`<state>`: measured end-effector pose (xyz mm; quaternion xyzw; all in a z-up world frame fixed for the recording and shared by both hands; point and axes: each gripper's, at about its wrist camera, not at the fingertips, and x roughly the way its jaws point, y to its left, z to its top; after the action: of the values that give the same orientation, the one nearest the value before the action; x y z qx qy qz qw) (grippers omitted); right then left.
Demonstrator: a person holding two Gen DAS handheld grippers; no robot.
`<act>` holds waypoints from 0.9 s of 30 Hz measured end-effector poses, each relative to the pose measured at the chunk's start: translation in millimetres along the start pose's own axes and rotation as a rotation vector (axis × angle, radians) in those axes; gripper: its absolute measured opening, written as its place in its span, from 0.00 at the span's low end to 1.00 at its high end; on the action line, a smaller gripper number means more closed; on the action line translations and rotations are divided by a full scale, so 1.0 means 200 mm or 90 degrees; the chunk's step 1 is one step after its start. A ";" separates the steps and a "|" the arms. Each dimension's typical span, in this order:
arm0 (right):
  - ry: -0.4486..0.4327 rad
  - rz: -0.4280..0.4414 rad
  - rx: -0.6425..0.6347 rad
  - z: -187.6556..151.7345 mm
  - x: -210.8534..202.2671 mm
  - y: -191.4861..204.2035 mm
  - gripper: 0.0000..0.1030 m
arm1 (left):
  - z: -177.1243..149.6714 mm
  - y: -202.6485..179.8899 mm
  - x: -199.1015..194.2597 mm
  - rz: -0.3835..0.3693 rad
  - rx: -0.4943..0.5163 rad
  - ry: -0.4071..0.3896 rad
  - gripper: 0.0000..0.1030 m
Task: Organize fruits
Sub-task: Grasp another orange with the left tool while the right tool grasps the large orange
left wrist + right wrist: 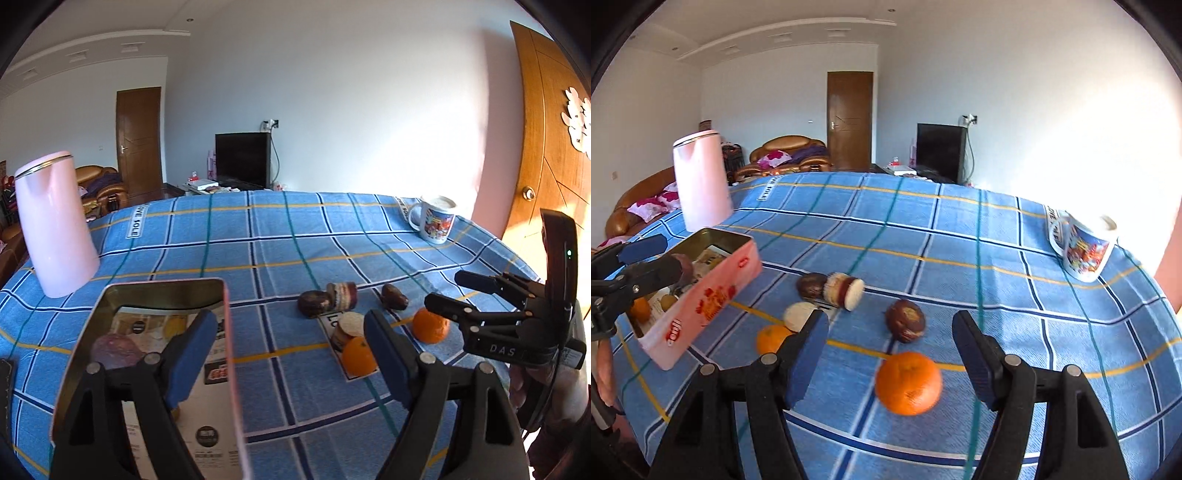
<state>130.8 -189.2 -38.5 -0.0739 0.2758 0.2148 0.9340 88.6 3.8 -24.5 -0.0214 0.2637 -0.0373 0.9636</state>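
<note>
Between your right gripper (890,354)'s wide-open, empty jaws sits a round orange tangerine (908,383) on the blue checked tablecloth (960,240). At ten o'clock stands the pink rectangular tin box (701,295), fruit inside. Your left gripper (284,354) gapes too, holding nothing, one finger (192,354) inside that box.
</note>
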 end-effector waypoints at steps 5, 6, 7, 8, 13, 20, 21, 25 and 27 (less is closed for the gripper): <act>0.026 0.010 0.033 -0.03 0.02 -0.10 0.68 | -0.01 -0.15 0.13 -0.018 0.043 0.042 0.81; 0.031 0.006 0.028 -0.03 0.02 -0.10 0.68 | -0.01 -0.17 0.16 -0.023 0.048 0.052 0.80; 0.039 0.003 0.022 -0.04 0.03 -0.10 0.68 | -0.02 -0.18 0.18 -0.026 0.052 0.061 0.80; 0.045 0.009 0.023 -0.05 0.04 -0.10 0.68 | -0.02 -0.20 0.20 -0.030 0.056 0.073 0.80; 0.071 0.034 0.031 -0.05 0.09 -0.11 0.68 | -0.06 -0.22 0.31 -0.060 0.062 0.129 0.66; 0.134 0.066 0.017 -0.06 0.19 -0.09 0.50 | -0.08 -0.23 0.38 -0.077 0.059 0.177 0.55; 0.143 0.069 0.017 -0.07 0.20 -0.08 0.50 | -0.08 -0.23 0.39 -0.081 0.056 0.186 0.53; 0.156 0.067 0.008 -0.07 0.22 -0.07 0.47 | -0.09 -0.23 0.41 -0.102 0.053 0.203 0.36; 0.155 0.065 0.005 -0.07 0.22 -0.07 0.47 | -0.09 -0.24 0.41 -0.102 0.055 0.201 0.35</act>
<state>162.7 -188.8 -74.1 -0.0817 0.3916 0.2502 0.8817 146.7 -50.2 -78.0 0.0051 0.4071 -0.1283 0.9043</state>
